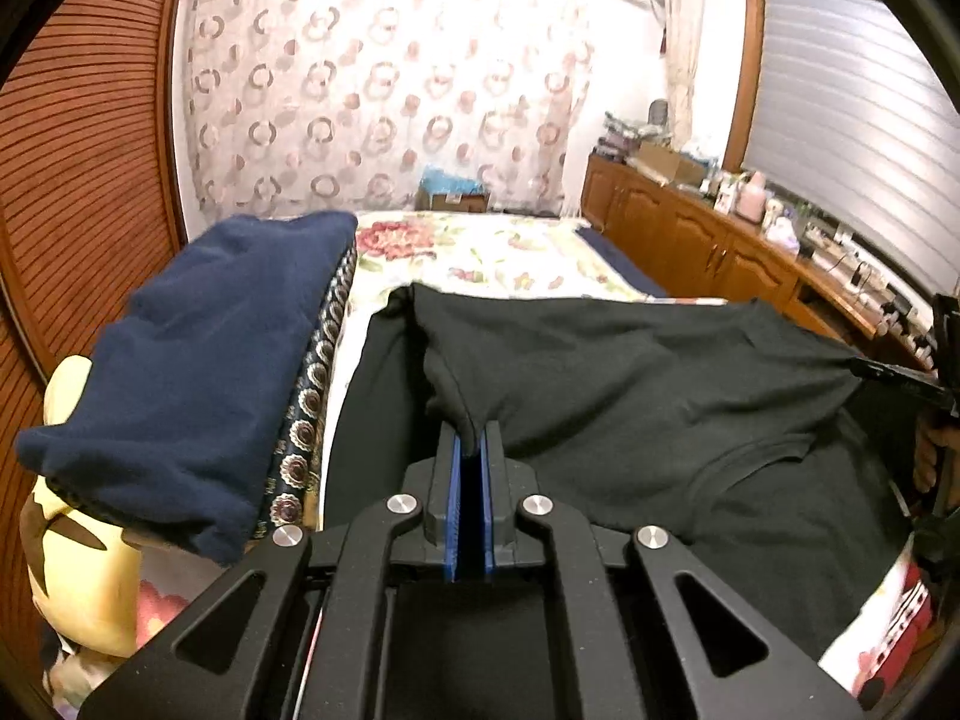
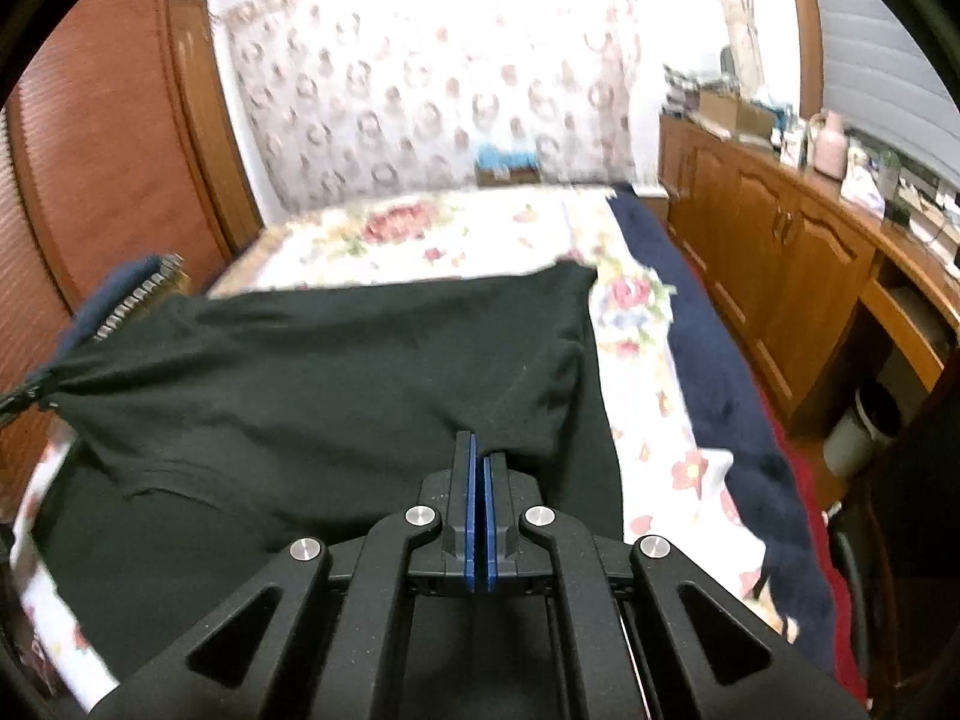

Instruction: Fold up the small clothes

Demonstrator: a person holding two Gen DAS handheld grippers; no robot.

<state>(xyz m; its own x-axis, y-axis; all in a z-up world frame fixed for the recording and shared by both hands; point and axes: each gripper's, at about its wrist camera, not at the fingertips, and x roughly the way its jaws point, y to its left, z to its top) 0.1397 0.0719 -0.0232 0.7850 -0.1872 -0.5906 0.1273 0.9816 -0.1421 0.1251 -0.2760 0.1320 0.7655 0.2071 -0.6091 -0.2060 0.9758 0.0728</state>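
Lying on the flowered bed sheet, the soft black garment is pinched at two edges: left gripper and right gripper both clench matte cloth, which hangs in folds.

Floral bedspread spread wide as the landmark, with a navy blanket heaped along its left edge over a patterned cushion edge, and a yellow plush toy tucked lower left of that heap. Beyond the bedspread's far end, a circle-print curtain hanging across the wall and a blue-filled cardboard box at its foot; off the left side, a slatted wooden wardrobe door. Along the right side, a wooden cabinet run cluttered on top, pink bottle among it, grey window blind above, dark blue cover draped down the bedspread's right edge.
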